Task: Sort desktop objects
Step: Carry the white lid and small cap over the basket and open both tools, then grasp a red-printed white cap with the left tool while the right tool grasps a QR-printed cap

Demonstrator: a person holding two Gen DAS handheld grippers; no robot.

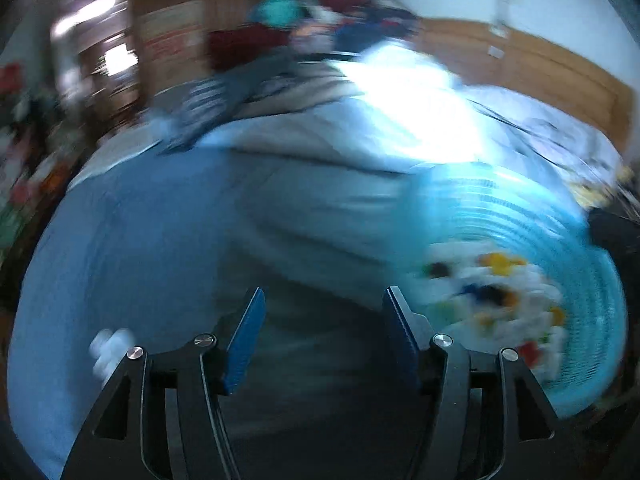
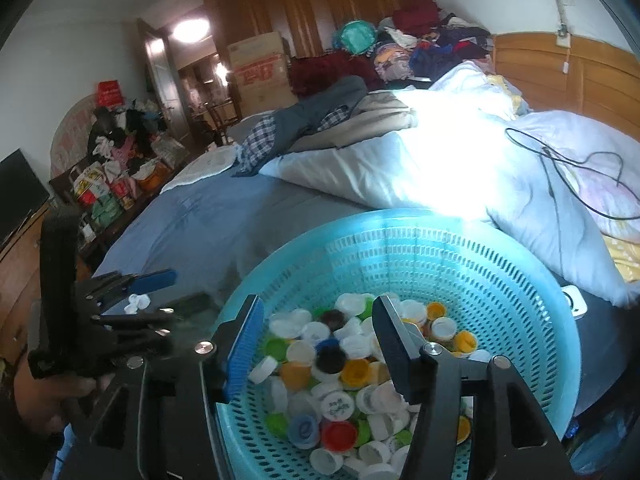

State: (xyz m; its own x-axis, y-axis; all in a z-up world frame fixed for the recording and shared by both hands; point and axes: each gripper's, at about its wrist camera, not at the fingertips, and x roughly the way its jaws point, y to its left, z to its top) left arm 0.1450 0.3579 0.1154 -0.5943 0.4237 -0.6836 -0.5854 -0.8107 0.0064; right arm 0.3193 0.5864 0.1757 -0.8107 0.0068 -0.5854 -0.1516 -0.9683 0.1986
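Note:
A turquoise slotted basket (image 2: 500, 280) holds several plastic bottle caps (image 2: 344, 364) in white, yellow, green, red, blue and black. My right gripper (image 2: 316, 304) is open and empty, hovering over the caps. My left gripper (image 1: 324, 300) is open and empty; its view is badly blurred, with the basket (image 1: 540, 216) at its right. A few white caps (image 2: 138, 303) lie on the surface left of the basket, next to the left gripper (image 2: 160, 276) as seen from the right wrist. They show as a white smear in the left wrist view (image 1: 110, 346).
A bed with a blue sheet (image 2: 192, 220), white duvet (image 2: 400, 168) and a black cable (image 2: 568, 164) lies behind the basket. Clothes are piled at the headboard (image 2: 420, 40). A cluttered cabinet (image 2: 112, 184) and a dark screen (image 2: 18, 192) stand at the left.

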